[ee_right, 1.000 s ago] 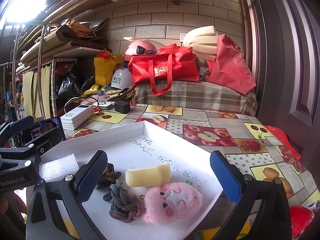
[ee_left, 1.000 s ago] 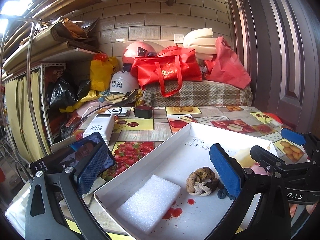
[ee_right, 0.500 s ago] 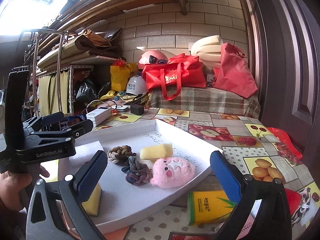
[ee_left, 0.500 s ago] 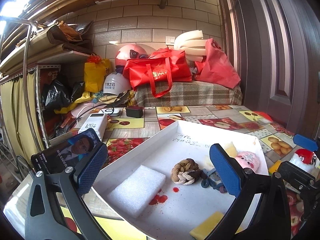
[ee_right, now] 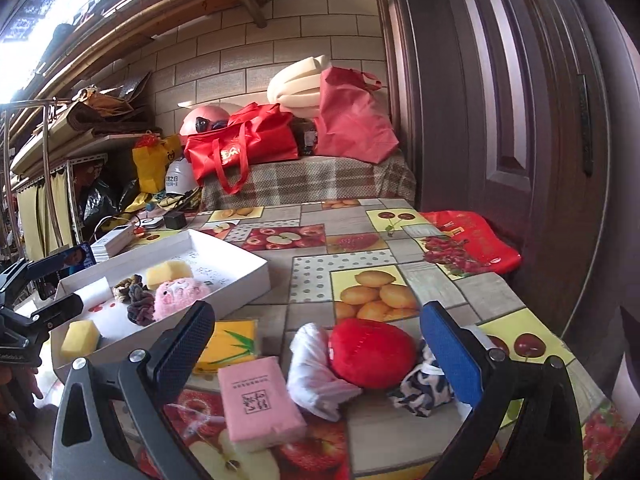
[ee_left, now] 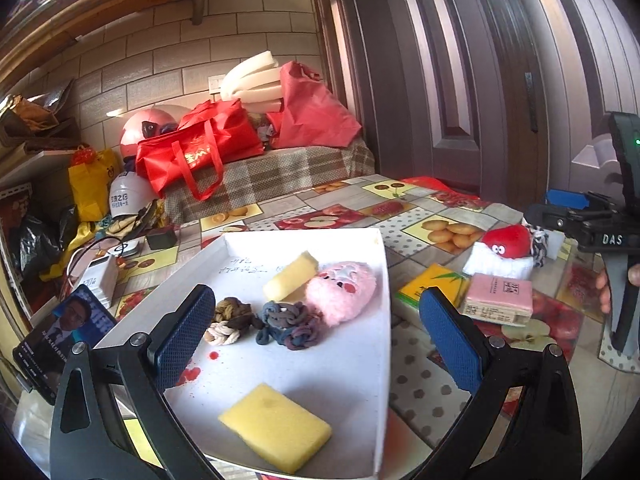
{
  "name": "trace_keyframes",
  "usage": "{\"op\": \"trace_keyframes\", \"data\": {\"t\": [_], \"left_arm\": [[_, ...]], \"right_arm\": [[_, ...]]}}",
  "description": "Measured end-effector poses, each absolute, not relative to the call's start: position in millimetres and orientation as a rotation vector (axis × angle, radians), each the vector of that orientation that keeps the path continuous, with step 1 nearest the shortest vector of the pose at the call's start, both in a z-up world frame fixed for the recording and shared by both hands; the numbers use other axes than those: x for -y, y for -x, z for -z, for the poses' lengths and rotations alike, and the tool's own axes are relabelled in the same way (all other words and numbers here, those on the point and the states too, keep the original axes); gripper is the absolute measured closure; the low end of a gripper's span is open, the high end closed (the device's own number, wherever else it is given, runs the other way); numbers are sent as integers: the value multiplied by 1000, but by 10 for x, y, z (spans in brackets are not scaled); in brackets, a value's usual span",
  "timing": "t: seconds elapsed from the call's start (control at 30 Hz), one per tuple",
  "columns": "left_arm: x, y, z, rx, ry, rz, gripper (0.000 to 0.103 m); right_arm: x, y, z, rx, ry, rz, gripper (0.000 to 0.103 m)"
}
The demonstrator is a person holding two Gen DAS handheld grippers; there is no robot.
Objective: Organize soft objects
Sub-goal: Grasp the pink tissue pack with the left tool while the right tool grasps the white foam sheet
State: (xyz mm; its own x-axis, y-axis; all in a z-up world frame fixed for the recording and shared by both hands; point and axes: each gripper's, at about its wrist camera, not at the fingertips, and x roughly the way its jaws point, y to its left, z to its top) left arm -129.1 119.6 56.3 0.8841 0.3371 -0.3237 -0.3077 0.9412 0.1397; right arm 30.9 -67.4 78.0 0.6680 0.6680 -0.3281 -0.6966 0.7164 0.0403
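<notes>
Two hand-held grippers are in view, both with jaws spread wide and holding nothing. The left gripper (ee_left: 316, 340) hangs over the near part of the white tray (ee_left: 382, 264), fingers pointing away from the camera. The right gripper (ee_right: 316, 348) hangs over the table (ee_right: 360, 240) to the right of the tray, with the red plush toy (ee_right: 370, 356) between its fingers but not touched.

Only fingertips of the person's hand (ee_left: 606, 288) show at the right gripper's handle in the left wrist view. The left finger hides part of the tray's near-left corner. The handwriting on the tray floor is too small to read.

The tray holds a yellow sponge (ee_left: 276, 426) near the front, a tan knotted rope (ee_left: 230, 320), a blue-grey knotted rope (ee_left: 288, 322) touching it, a pink fluffy toy (ee_left: 344, 292) just right of that, and a yellow foam block (ee_left: 292, 278) behind. Outside the tray, on the table, lie the red plush toy on a white cloth (ee_right: 316, 376), a black-and-white fabric piece (ee_right: 424, 390), a pink tissue pack (ee_right: 258, 400) and a yellow tissue pack (ee_right: 230, 346).
</notes>
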Motion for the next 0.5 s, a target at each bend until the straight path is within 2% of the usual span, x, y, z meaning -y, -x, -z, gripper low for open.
{"op": "trace_keyframes", "data": {"t": [0.27, 0.5], "left_arm": [[-454, 740, -417, -554, -159, -40, 0], [-421, 180, -324, -683, -21, 51, 1]], "right_arm": [[1252, -698, -707, -452, 247, -724, 0], [1232, -988, -522, -596, 413, -722, 0]]}}
